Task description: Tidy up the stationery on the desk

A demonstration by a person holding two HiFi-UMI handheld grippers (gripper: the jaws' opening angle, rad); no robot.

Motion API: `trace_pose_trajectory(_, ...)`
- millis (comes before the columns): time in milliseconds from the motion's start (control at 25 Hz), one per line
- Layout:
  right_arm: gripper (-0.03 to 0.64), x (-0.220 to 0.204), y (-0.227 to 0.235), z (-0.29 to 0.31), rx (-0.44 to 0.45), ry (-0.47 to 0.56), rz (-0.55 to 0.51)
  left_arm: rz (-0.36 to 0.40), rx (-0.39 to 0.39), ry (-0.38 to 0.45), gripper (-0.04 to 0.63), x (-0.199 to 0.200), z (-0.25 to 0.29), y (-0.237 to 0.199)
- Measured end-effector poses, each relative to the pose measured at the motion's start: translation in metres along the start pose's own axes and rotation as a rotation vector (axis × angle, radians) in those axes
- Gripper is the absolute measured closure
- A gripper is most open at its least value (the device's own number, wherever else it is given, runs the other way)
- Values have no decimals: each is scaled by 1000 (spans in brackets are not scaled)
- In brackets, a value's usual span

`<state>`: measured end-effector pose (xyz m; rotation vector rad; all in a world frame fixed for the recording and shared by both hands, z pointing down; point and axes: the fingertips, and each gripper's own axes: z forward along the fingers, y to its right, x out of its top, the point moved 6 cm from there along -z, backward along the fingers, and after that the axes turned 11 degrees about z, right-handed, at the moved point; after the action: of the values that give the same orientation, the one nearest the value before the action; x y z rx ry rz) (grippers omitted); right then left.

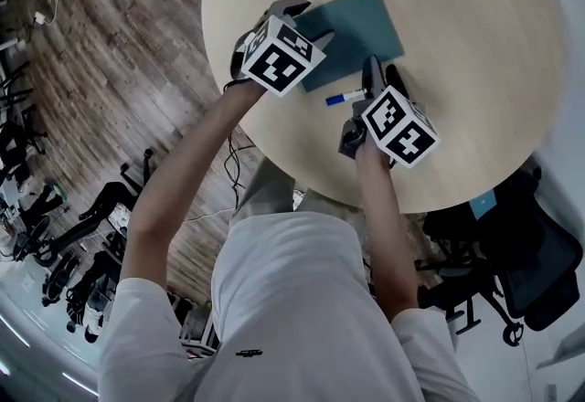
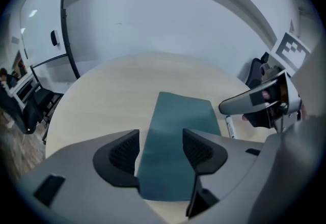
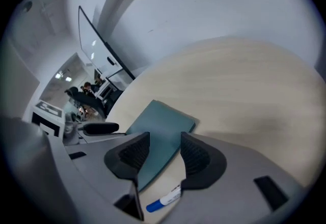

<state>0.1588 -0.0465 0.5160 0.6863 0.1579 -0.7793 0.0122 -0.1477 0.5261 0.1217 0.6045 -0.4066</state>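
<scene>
Desk: a round, pale wood desk (image 1: 475,35) is seen from above. It is bare apart from two items.
Book: a thin teal book (image 1: 358,26) is laid flat left of the desk's middle and is set at a slant. Its near left corner is covered by the left tongs in the head view.
Pen: a white pen (image 1: 345,99) with a blue cap is laid on the desk just beside the book's near edge. The cap is turned to the left. The white end is lost under the right tongs, and the pen is not between any pads.
Left tongs: the left tongs (image 2: 160,141) are held over the book's near end and pointed steeply down. The jaws are spread wide. The book is seen through the gap, but no pad is pressed on it and nothing is gripped.
Right tongs: the right tongs (image 3: 163,147) are held just right of the pen, near the desk's near edge. The jaws are parted and nothing is held. The book's corner and bare desk are framed between the pads.
Floor: dark wood floor (image 1: 110,44) is seen left of the desk.
Chair: a black chair (image 1: 535,254) is stood at the near right.
</scene>
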Motion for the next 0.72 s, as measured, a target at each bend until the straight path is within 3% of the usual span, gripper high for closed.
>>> trace_pose_trajectory(120, 413, -2, -3, 1, 10, 6, 81, 25, -25, -33, 337, -5, 10, -8)
trace_pose_trajectory(360, 413, -8, 2, 13, -30, -29, 211, -22, -76, -35, 337, -15, 17, -8)
trace_pose_trajectory(720, 414, -19, -2, 30, -47, -126, 188, -108, -107, 24, 339, -19, 18, -11)
